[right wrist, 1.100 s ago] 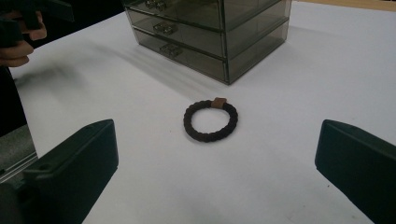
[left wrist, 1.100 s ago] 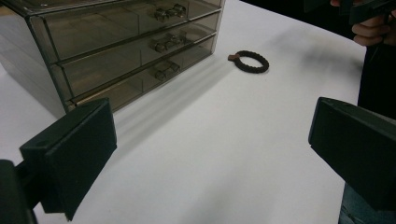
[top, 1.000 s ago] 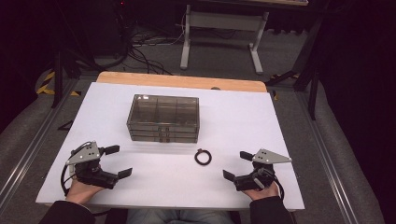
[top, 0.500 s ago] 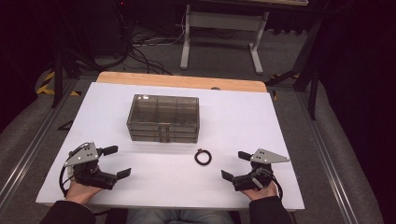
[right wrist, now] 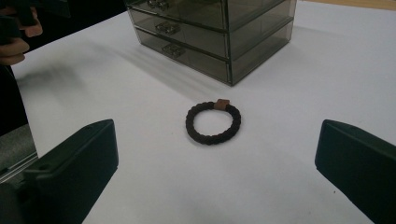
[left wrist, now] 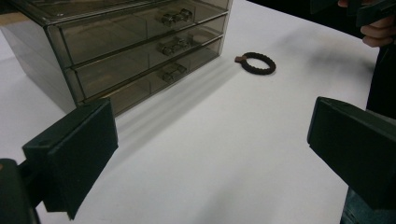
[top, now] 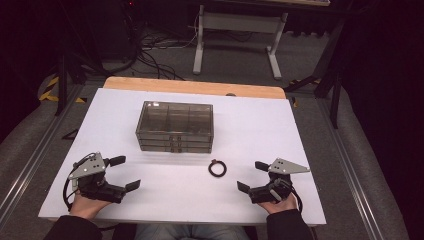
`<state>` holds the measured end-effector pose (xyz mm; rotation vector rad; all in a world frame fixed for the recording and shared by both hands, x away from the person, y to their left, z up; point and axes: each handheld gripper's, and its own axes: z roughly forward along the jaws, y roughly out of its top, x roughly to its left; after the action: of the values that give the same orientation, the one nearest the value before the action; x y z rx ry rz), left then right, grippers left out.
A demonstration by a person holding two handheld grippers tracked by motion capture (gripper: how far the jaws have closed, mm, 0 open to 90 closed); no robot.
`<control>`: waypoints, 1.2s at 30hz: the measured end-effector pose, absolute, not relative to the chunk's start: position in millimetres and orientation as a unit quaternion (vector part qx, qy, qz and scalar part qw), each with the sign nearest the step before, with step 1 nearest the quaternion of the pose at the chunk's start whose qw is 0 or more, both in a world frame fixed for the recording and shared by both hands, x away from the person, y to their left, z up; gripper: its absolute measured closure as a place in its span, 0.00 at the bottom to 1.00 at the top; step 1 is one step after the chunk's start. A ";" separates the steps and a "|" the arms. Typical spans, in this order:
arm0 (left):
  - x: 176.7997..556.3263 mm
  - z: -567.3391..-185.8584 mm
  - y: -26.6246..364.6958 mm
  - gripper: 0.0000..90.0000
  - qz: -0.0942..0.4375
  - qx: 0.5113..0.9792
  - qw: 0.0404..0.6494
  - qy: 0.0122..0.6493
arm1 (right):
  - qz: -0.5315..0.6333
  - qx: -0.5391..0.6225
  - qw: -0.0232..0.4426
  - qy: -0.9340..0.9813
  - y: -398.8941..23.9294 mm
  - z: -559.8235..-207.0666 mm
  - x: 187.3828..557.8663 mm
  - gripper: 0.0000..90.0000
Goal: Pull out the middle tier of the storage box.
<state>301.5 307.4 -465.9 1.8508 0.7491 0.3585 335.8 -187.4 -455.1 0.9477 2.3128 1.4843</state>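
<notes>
With both jaws wide, we should bring the right gripper (top: 255, 176) toward the hair tie (top: 217, 168) at its ten o'clock, lying before the drawer box (top: 175, 126), straddling its band squarely.

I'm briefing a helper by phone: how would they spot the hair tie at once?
Find the smoky see-through drawer box on the white table. Just in front of its right corner, nearer the right gripper, lies the hair tie. It is a small dark braided ring with a brown tag, the one loose thing there.
</notes>
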 end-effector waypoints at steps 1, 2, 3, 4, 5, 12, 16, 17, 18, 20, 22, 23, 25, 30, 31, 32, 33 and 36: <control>300.1 -465.2 305.6 0.03 0.144 0.773 0.531 0.317 | 0.507 0.323 0.119 0.791 -187.2 -454.8 335.5 0.00; 299.5 -463.1 304.4 0.03 0.148 0.774 0.530 0.312 | 0.507 0.322 0.120 0.791 -186.4 -454.6 335.1 0.00; 299.5 -463.1 304.4 0.03 0.148 0.774 0.530 0.312 | 0.507 0.321 0.121 0.791 -186.1 -454.8 335.2 0.00; 299.7 -462.2 304.4 0.03 0.152 0.776 0.529 0.309 | 0.507 0.321 0.121 0.791 -186.1 -454.8 335.2 0.00; 299.6 -461.5 302.2 0.03 0.148 0.775 0.530 0.311 | 0.506 0.325 0.117 0.790 -184.9 -454.8 334.4 0.00; 301.8 -457.5 295.9 0.03 0.151 0.781 0.524 0.304 | 0.505 0.322 0.123 0.791 -186.2 -454.7 334.4 0.00; 304.5 -455.5 290.9 0.03 0.147 0.785 0.520 0.303 | 0.505 0.323 0.124 0.791 -186.4 -454.7 334.5 0.00; 305.3 -454.9 290.0 0.03 0.146 0.785 0.520 0.302 | 0.505 0.325 0.124 0.790 -186.1 -454.7 334.4 0.00; 305.3 -454.9 290.0 0.03 0.146 0.785 0.520 0.302 | 0.504 0.324 0.124 0.791 -186.2 -454.8 334.4 0.00; 306.9 -452.6 286.8 0.03 0.147 0.786 0.520 0.299 | 0.504 0.324 0.124 0.791 -186.2 -454.6 334.3 0.00; 307.7 -451.3 284.5 0.03 0.147 0.789 0.518 0.296 | 0.504 0.324 0.126 0.791 -186.4 -454.6 334.2 0.00; 308.4 -450.9 283.9 0.03 0.150 0.789 0.519 0.295 | 0.504 0.323 0.126 0.791 -186.4 -454.5 334.1 0.00; 309.4 -449.8 281.8 0.04 0.148 0.791 0.517 0.293 | 0.503 0.323 0.126 0.792 -186.5 -454.5 334.0 0.00; 312.3 -447.7 278.9 0.04 0.154 0.793 0.514 0.287 | 0.503 0.323 0.126 0.792 -186.4 -454.6 334.0 0.00; 313.0 -446.6 277.3 0.04 0.152 0.794 0.514 0.286 | 0.503 0.323 0.126 0.792 -186.4 -454.6 334.0 0.00; 313.5 -446.0 276.6 0.04 0.153 0.794 0.514 0.285 | 0.503 0.323 0.127 0.792 -186.4 -454.5 333.9 0.00; 314.0 -445.4 275.9 0.04 0.153 0.795 0.514 0.284 | 0.503 0.323 0.127 0.792 -186.4 -454.6 333.9 0.00; 315.2 -443.0 272.6 0.05 0.157 0.797 0.512 0.278 | 0.502 0.323 0.128 0.792 -186.1 -454.5 333.7 0.00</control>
<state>315.2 272.6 -443.0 1.9185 0.6695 0.3777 333.7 -186.1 -454.5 0.9397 2.3040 1.4600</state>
